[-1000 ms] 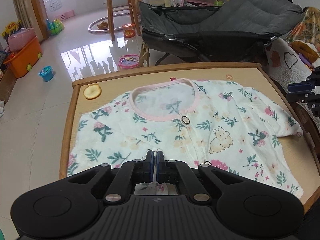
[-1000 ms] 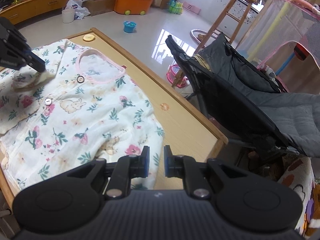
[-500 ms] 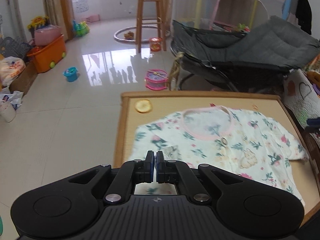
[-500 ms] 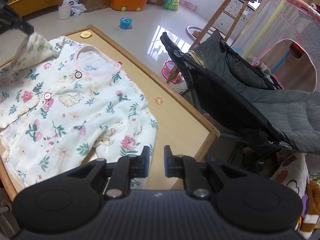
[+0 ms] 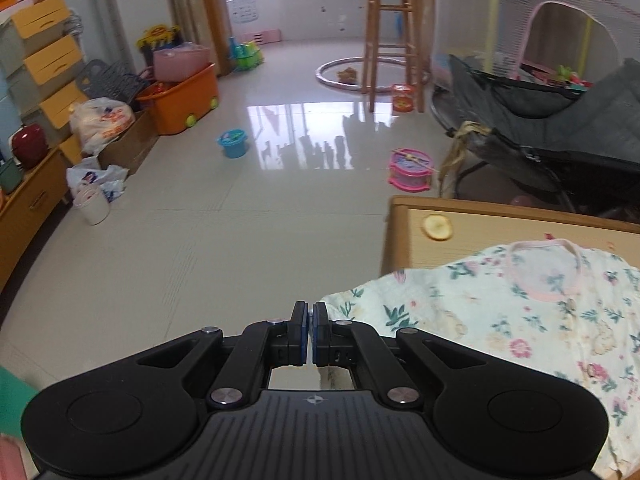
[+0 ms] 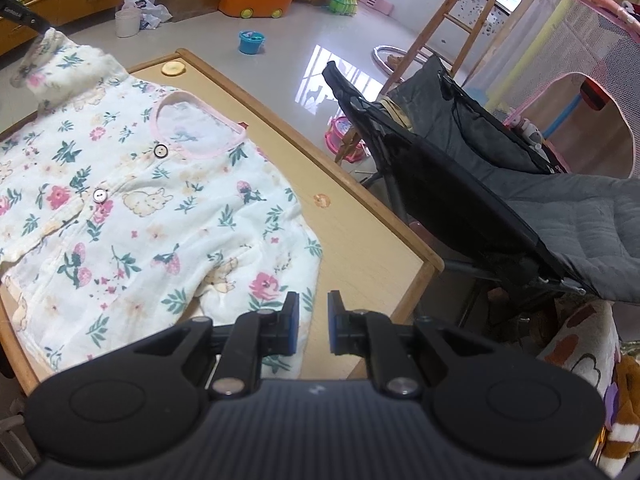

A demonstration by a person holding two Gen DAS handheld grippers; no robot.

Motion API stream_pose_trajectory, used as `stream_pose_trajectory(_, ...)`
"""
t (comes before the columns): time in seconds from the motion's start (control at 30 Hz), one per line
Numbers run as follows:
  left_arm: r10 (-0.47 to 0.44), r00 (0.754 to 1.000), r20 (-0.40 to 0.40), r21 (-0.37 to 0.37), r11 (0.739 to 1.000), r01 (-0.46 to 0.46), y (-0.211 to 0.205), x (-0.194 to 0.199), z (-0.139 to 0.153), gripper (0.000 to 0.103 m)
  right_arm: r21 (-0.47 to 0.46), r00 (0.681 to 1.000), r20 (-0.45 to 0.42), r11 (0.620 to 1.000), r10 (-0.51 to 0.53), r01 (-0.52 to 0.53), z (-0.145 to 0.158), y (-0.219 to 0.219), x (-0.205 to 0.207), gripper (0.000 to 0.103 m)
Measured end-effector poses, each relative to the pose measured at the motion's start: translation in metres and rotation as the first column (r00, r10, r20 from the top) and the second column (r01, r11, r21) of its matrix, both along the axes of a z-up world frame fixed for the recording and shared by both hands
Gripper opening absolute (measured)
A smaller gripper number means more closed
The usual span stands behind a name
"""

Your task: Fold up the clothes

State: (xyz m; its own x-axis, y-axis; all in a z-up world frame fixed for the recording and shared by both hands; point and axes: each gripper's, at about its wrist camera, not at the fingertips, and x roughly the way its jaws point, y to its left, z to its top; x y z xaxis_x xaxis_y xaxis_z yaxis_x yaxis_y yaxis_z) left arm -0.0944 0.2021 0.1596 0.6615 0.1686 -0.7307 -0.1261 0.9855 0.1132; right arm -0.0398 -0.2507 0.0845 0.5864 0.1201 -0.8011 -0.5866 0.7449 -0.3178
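A white floral baby shirt [image 6: 132, 208] with a pink collar lies on a wooden table [image 6: 360, 232]. My left gripper [image 5: 310, 334] is shut on the shirt's sleeve [image 5: 360, 304] and holds it up and out past the table's left edge. In the right wrist view that sleeve [image 6: 52, 60] hangs lifted at the far left, under the left gripper's fingers [image 6: 24, 16]. My right gripper [image 6: 313, 322] is open with a narrow gap. It hovers above the shirt's other sleeve [image 6: 272, 280] near the table's near edge.
A grey reclining chair [image 6: 480, 200] stands close behind the table. A wooden stool [image 5: 390, 32], an orange toy bin [image 5: 180, 100], a pink drum [image 5: 410, 170] and a blue cup [image 5: 232, 144] stand on the tiled floor. A yellow round disc [image 5: 438, 227] lies at the table corner.
My left gripper has lifted the sleeve and pulled it left, out beyond the table edge. The right gripper has stayed open above the other sleeve and shifted only a little.
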Motion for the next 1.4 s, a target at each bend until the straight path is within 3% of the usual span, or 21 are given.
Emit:
stream_pose_trajectory(0.2,0.063,0.998,-0.011,0.076,0.995,-0.062,0.022,0.005,-0.006,0.002,-0.018,0.999,-0.007,0.999,-0.041,0.041,-0.001,-0.008,0.007,0.012)
stream_pose_trajectory(0.37,0.068,0.997,-0.024,0.046,0.997,-0.067,0.029,0.008,-0.008,0.008,-0.025,0.997,-0.042,0.997,-0.072,0.071,-0.009,-0.019,0.012,0.012)
stream_pose_trajectory(0.53,0.016,1.0,-0.026,0.011,1.0,-0.015,0.01,0.01,-0.01,0.012,-0.032,0.994,-0.106,0.999,-0.034,0.031,-0.018,-0.022,0.006,0.017)
stream_pose_trajectory(0.7,-0.042,0.999,-0.023,-0.009,0.999,0.042,-0.022,0.011,-0.02,0.012,-0.026,0.984,-0.177,0.999,0.03,-0.035,-0.027,-0.02,-0.004,0.031)
stream_pose_trajectory(0.93,-0.135,0.99,-0.047,-0.004,0.991,0.135,-0.061,0.01,-0.034,0.013,-0.008,0.973,-0.23,1.0,0.016,-0.018,-0.041,-0.017,0.004,0.032)
stream_pose_trajectory(1.0,-0.162,0.985,-0.056,-0.003,0.987,0.163,-0.07,0.01,-0.036,0.013,0.008,0.966,-0.259,1.0,0.004,-0.002,-0.044,-0.017,0.008,0.03)
stream_pose_trajectory(1.07,-0.187,0.98,-0.061,-0.002,0.982,0.188,-0.077,0.008,-0.036,0.013,0.033,0.958,-0.288,0.999,0.002,0.008,-0.046,-0.016,0.01,0.015)
stream_pose_trajectory(1.13,-0.207,0.977,-0.06,-0.005,0.978,0.207,-0.082,0.005,-0.036,0.013,0.037,0.96,-0.28,0.999,0.015,-0.005,-0.045,-0.014,0.009,0.007)
stream_pose_trajectory(1.3,-0.236,0.97,-0.057,-0.013,0.972,0.236,-0.09,0.002,-0.037,0.013,0.116,0.978,-0.202,0.993,0.053,-0.03,-0.017,-0.003,0.004,0.004)
stream_pose_trajectory(1.4,-0.237,0.97,-0.059,-0.021,0.971,0.236,-0.092,0.002,-0.039,0.013,0.148,0.971,-0.169,0.979,0.167,-0.142,0.004,0.026,-0.01,0.004)
